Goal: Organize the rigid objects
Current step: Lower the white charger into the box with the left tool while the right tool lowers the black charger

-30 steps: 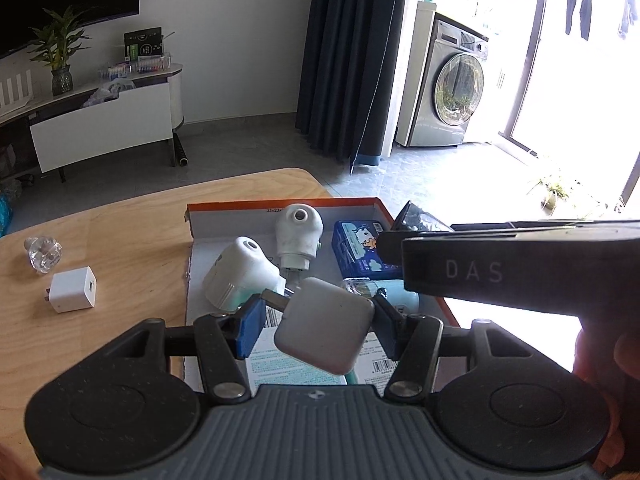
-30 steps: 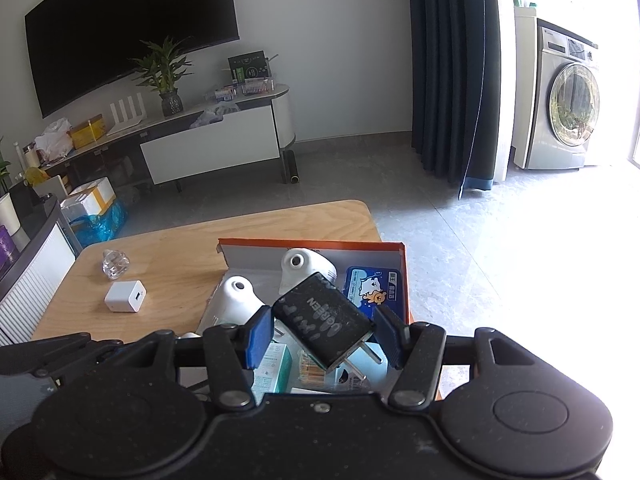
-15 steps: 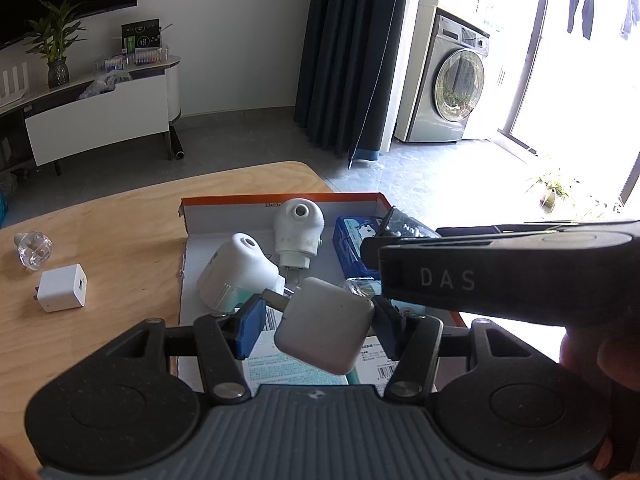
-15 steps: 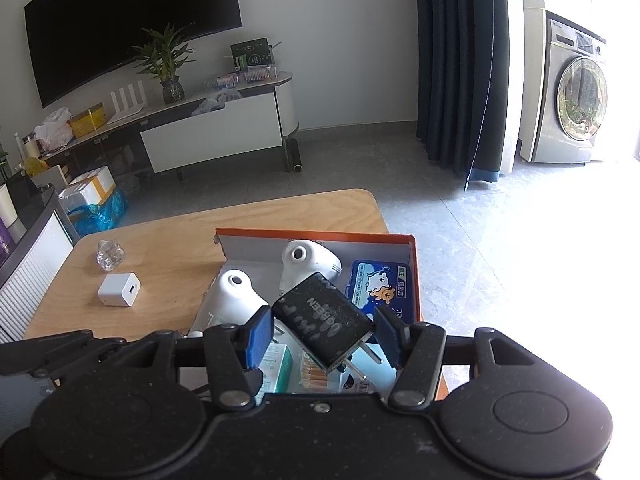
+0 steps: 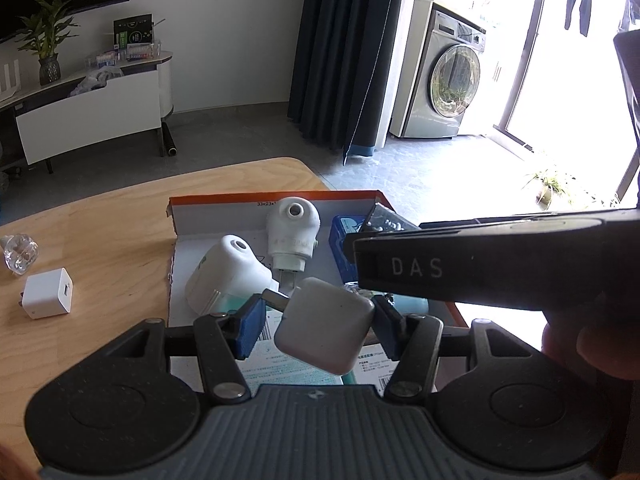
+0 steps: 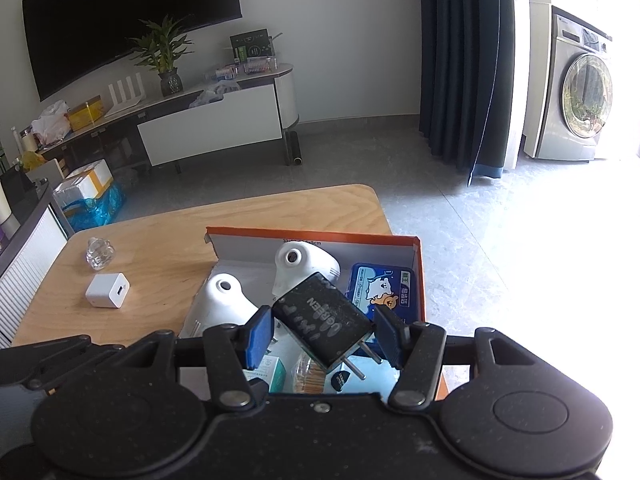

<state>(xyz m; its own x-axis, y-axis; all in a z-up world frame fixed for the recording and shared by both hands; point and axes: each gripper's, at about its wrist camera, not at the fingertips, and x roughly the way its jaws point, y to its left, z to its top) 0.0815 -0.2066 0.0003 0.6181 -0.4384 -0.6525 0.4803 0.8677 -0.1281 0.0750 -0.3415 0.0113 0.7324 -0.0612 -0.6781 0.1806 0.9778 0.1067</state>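
1. Left tongs (image 5: 318,322) clenched on white charger (image 5: 325,331), tilted, above orange box (image 5: 272,199).
2. Right tongs (image 6: 323,335) clenched on black charger (image 6: 326,322), printed "UGREEN".
3. "DAS" readable on right tongs.

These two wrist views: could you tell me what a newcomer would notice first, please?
Each gripper holds a charger above the orange box: the left gripper a white charger, the right gripper a black charger, prongs toward the camera. Inside the box lie two white domed plugs, and a small white cube sits on the table.
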